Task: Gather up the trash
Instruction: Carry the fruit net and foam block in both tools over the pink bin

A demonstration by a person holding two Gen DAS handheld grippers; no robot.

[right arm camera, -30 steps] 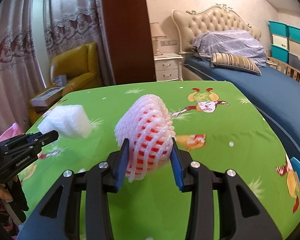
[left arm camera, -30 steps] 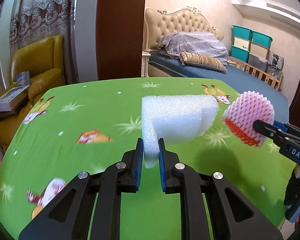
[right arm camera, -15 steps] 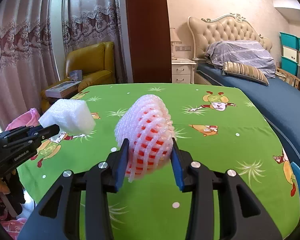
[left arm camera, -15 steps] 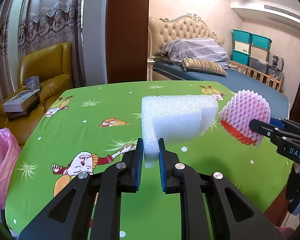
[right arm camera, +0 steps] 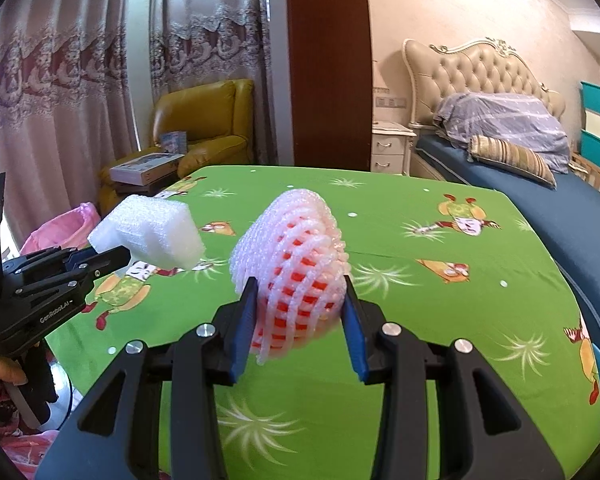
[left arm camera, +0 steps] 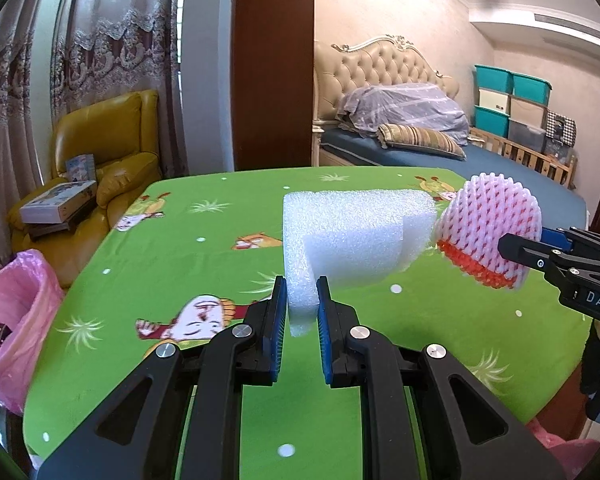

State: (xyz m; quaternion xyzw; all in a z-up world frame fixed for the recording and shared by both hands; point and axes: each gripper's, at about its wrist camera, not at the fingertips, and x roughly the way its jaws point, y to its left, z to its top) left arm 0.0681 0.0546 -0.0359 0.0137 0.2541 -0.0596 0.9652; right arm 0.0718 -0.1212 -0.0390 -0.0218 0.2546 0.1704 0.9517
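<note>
The white foam block (left arm camera: 352, 248) is pinched by its narrow leg in the left gripper (left arm camera: 302, 308) and held above the green table (left arm camera: 180, 264), while the pink fruit net (right arm camera: 296, 276) sits squeezed between the pads of the right gripper (right arm camera: 298, 316) just beside it. Both pieces look picked up and in transit, so the step in hand is likely the carry to the pink trash bag (left arm camera: 16, 320) off the table's left edge. Next, each piece needs to be brought over the bag's open mouth before its jaws let go.

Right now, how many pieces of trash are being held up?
2. The white foam block is pinched in the left gripper; the pink foam fruit net sits in the right gripper. The pink bin bag may hide more.
</note>
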